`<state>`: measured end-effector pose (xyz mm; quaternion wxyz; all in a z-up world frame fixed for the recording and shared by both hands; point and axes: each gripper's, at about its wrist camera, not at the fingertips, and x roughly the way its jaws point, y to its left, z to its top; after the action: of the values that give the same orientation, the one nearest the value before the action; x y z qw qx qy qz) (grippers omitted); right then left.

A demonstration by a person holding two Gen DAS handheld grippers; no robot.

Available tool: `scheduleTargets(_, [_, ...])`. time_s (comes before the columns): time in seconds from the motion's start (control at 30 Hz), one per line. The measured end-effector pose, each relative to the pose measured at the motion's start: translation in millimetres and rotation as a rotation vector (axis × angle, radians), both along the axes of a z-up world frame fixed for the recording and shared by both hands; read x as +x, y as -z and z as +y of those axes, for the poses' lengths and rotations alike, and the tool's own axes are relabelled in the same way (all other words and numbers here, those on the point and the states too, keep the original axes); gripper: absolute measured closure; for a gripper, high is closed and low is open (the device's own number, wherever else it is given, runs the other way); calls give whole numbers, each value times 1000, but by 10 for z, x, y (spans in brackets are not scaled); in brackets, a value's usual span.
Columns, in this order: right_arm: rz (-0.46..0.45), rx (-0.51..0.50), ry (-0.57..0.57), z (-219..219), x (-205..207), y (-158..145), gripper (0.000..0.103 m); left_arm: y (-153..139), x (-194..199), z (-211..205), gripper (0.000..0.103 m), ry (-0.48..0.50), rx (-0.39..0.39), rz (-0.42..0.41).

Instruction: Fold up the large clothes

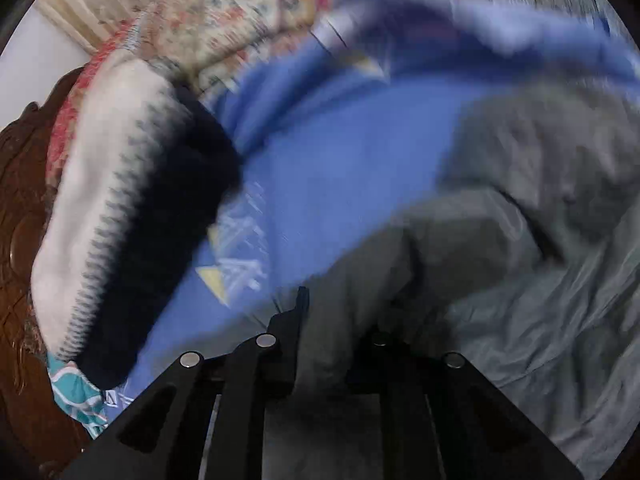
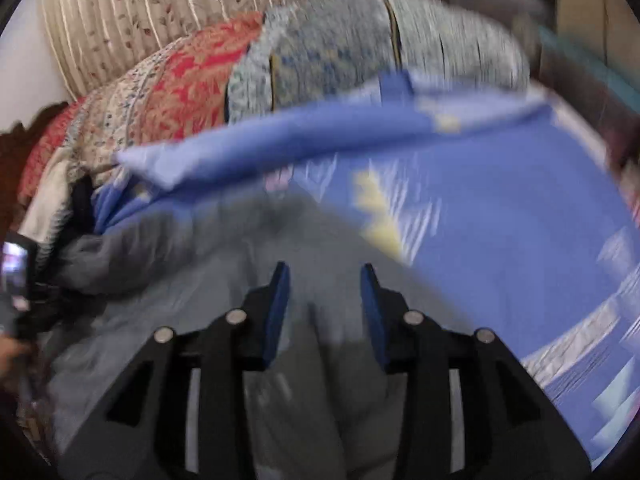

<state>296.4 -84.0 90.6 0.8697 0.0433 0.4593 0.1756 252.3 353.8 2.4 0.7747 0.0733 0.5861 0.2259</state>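
Observation:
A large grey garment (image 1: 520,200) lies crumpled on a blue patterned bed sheet (image 1: 340,160). In the left wrist view my left gripper (image 1: 340,312) has grey cloth bunched between its jaws; the left finger (image 1: 298,312) shows, the right one is buried in the cloth. In the right wrist view the grey garment (image 2: 200,280) spreads under my right gripper (image 2: 324,284). Its blue-padded fingers (image 2: 280,300) stand apart, with grey cloth lying below the gap. Both views are blurred by motion.
A white and black knitted garment (image 1: 120,200) lies at the left beside the dark wooden bed frame (image 1: 20,240). Red and floral quilts (image 2: 160,92) and a grey-blue folded blanket (image 2: 360,48) are piled at the back. The left hand-held gripper (image 2: 16,272) shows at the right wrist view's left edge.

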Motion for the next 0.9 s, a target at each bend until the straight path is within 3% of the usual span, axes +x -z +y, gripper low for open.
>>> scheduleTargets(0.07, [39, 24, -45, -91, -100, 123, 65, 40, -74, -3, 66, 49, 26, 0])
scheduleTargets(0.13, [56, 10, -146, 44, -152, 189, 65, -9, -78, 31, 66, 97, 3, -7])
scheduleTargets(0.3, [119, 50, -442, 1194, -47, 99, 65, -348, -152, 89, 61, 152, -193, -72])
scheduleTargets(0.4, [279, 54, -540, 2060, 153, 386, 65, -659, -617, -9, 59, 186, -274, -162])
scheduleTargets(0.47, [329, 75, -525, 2737, 434, 566, 65, -820, -903, 33, 56, 195, -293, -208])
scheduleTargets(0.53, [244, 123, -421, 3095, 775, 503, 65, -915, -1239, 47, 54, 169, -297, -242])
scheduleTargets(0.6, [174, -3, -245, 3269, 1086, 553, 65, -926, -1482, 70, 54, 130, -319, -252])
scheduleTargets(0.63, [214, -98, -159, 3317, 1214, 682, 65, -952, -1549, 60, 54, 109, -343, -259])
scheduleTargets(0.67, [264, -121, -143, 3332, 1284, 777, 65, -932, -1610, 96, 54, 106, -376, -274])
scheduleTargets(0.7, [308, -97, -154, 3300, 1330, 854, 65, -954, -1625, 53, 54, 95, -371, -281])
scheduleTargets(0.8, [311, 9, -181, 2959, 1252, 781, 65, -706, -1404, 92, 54, 77, -351, -250])
scheduleTargets(0.9, [291, 186, -223, 2079, 908, 499, 65, -344, -1071, 285, 54, 5, -264, -188])
